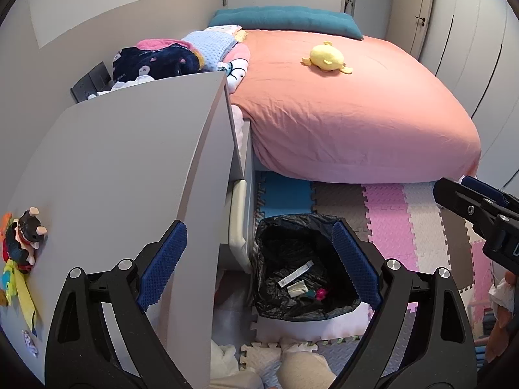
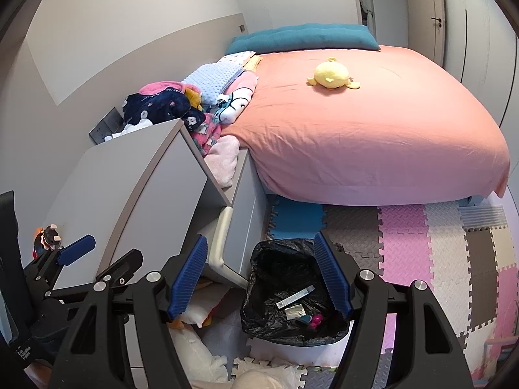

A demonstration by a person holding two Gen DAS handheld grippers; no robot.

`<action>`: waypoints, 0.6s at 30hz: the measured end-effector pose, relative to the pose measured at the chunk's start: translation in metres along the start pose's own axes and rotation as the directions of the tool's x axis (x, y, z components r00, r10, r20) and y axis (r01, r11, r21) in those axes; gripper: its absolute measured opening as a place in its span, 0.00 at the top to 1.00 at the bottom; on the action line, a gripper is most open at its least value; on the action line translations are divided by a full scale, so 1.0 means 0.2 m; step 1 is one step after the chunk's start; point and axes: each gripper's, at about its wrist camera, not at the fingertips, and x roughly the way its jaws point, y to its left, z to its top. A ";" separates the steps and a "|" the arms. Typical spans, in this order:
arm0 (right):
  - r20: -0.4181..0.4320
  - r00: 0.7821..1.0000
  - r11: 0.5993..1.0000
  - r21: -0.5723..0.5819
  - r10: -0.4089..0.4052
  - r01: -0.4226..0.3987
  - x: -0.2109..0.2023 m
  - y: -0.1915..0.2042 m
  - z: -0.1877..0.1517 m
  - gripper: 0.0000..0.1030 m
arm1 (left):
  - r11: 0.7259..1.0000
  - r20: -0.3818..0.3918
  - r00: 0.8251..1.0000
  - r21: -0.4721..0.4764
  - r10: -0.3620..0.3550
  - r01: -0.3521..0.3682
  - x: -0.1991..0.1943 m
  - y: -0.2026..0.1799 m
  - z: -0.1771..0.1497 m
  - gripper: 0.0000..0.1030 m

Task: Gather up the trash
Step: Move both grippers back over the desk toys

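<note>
A trash bin lined with a black bag (image 1: 279,236) (image 2: 272,259) stands on the floor mat beside the grey cabinet. Inside lie a white strip wrapper (image 1: 296,273) (image 2: 295,296), a crumpled paper (image 1: 297,288) (image 2: 294,312) and a pink scrap (image 1: 321,293) (image 2: 316,319). My left gripper (image 1: 259,262) is open and empty above the bin. My right gripper (image 2: 261,275) is open and empty above the bin too; it also shows at the right edge of the left wrist view (image 1: 467,207). The left gripper shows at the left of the right wrist view (image 2: 97,253).
A grey cabinet (image 1: 129,149) (image 2: 129,175) stands left of the bin, with small toys (image 1: 22,240) on its top. A bed with a pink sheet (image 1: 340,103) (image 2: 373,123) and yellow plush (image 1: 326,56) lies behind. Foam puzzle mats (image 1: 389,214) cover the floor.
</note>
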 end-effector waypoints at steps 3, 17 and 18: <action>0.000 1.000 1.000 -0.006 0.001 -0.001 0.00 0.03 0.00 0.33 | 1.000 0.001 1.000 -0.009 0.000 0.000 -0.01 0.01 0.00 0.14; -0.001 0.999 0.997 -0.066 0.048 -0.048 0.00 0.23 -0.01 0.33 | 0.999 0.017 1.000 -0.046 0.025 -0.025 -0.11 0.18 -0.04 0.14; -0.002 0.998 0.996 -0.074 0.055 -0.055 0.00 0.26 -0.01 0.33 | 0.998 0.020 0.999 -0.050 0.031 -0.030 -0.12 0.20 -0.05 0.14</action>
